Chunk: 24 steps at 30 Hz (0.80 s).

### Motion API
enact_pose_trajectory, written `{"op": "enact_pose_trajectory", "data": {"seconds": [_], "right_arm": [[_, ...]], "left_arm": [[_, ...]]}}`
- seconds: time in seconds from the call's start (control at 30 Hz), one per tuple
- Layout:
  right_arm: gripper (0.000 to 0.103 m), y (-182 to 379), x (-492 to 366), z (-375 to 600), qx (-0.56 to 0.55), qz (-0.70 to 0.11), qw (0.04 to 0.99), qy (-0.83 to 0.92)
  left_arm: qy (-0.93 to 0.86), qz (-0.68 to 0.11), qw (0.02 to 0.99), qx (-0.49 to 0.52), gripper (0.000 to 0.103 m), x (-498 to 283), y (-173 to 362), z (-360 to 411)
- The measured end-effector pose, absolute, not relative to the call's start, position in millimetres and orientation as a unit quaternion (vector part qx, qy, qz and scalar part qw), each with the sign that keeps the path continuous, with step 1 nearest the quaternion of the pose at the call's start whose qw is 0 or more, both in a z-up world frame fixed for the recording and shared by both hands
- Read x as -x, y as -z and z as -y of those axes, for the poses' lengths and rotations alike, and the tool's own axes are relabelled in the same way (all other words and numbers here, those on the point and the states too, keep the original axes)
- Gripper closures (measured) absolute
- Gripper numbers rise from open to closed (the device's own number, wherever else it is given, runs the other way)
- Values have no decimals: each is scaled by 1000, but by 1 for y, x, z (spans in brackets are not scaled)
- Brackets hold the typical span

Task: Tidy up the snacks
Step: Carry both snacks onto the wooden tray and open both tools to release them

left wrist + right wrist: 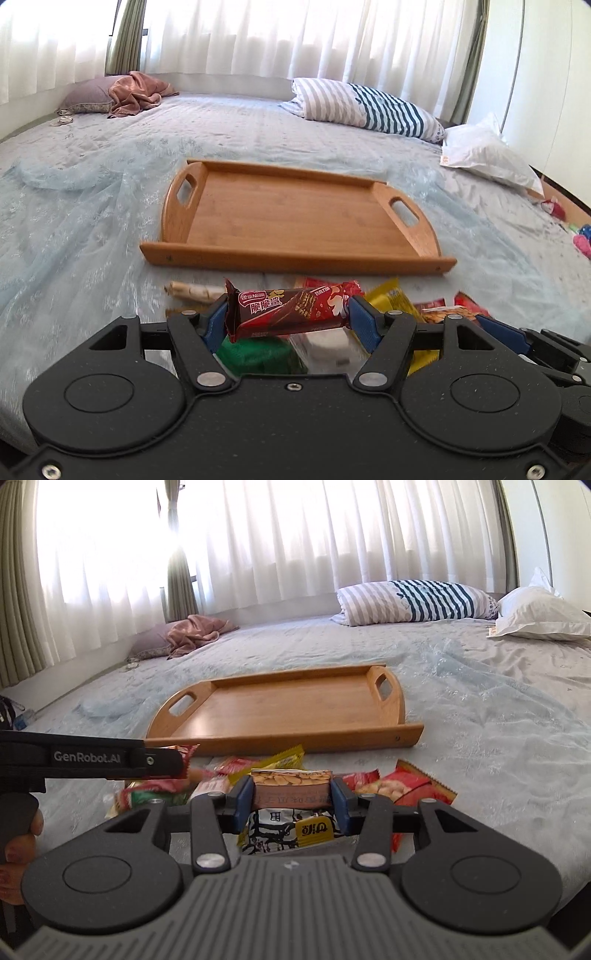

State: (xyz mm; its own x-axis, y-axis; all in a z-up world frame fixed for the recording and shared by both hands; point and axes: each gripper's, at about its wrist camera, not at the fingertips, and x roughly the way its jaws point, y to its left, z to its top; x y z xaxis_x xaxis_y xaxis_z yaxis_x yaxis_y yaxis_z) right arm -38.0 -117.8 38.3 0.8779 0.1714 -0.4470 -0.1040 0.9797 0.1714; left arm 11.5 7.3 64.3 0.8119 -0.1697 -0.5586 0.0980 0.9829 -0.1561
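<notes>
wafer bar [295,308] pinched crosswise in left claw [286,317], above snack pile [402,306] | peanut pack [291,788] pinched in right claw [291,797], over pile | tray [295,218] just beyond pile, on bed [92,206] | striped pillow [369,107] far side

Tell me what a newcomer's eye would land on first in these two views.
First, the bare wooden tray lying on the bed, just beyond a heap of snack packets. Next, each gripper grips a snack above that heap: the left gripper is shut on a red wafer bar, the right gripper on a peanut packet. A striped pillow lies near the curtains.
</notes>
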Motion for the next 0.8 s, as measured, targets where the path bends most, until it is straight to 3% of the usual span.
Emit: {"op": "enact_pose_trajectory", "data": {"seconds": [0.8], "right_arm": [[54, -77, -116, 169, -138, -244, 957, -72]], "left_arm": [[108, -331, 934, 77, 38, -168, -107, -4]]}}
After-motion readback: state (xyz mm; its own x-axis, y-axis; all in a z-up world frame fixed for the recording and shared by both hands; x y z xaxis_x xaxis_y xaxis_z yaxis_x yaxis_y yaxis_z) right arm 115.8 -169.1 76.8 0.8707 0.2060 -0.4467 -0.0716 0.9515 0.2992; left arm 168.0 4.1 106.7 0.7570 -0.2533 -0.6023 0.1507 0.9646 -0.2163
